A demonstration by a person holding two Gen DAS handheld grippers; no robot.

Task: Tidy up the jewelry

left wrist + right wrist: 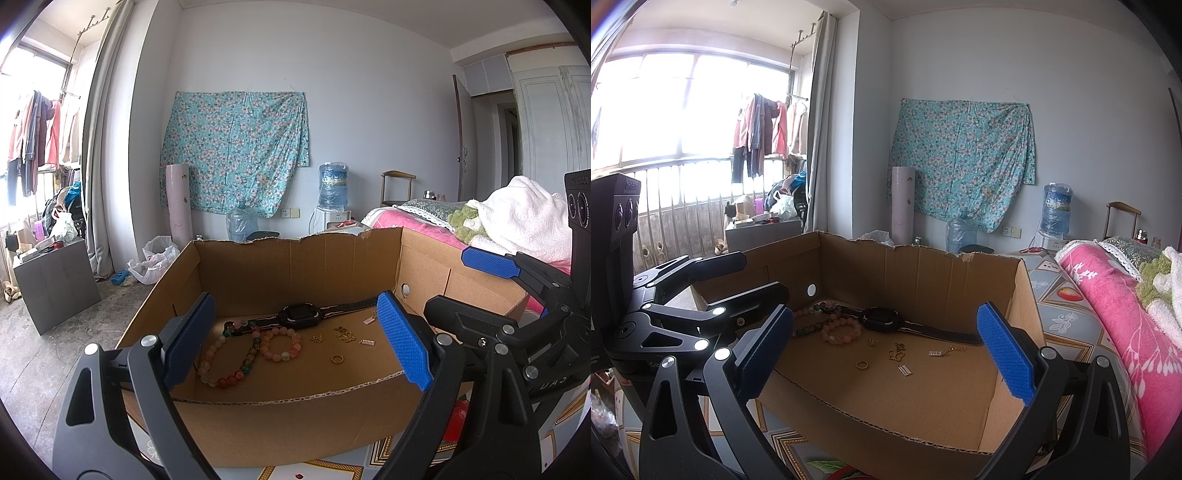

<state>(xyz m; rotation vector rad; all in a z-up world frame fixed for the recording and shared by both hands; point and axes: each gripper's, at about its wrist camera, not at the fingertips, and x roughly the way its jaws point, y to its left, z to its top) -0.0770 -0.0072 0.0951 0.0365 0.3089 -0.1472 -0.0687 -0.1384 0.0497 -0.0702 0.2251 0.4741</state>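
Bedroom clutter fills the background behind a cardboard box (pixel 295 266) at frame centre, holding a watch (pixel 301 315), bead bracelets (pixel 280 343) and a ring (pixel 336 358). Both the left tongs (pixel 295 343) and right tongs (pixel 886 350) hang released, grasping nothing.

White walls, floral cloth (pixel 236 151) hung; bright barred window (pixel 690 110); grey curtain (pixel 822 122).

Both wrist views look slightly downward, close over the near rim into 1 shared cardboard box (pixel 295 266) (pixel 923 273).

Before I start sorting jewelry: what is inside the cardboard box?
On the cardboard box floor: a black watch, beaded bracelets, a gold ring and small charms. The near wall hides the front floor strip.
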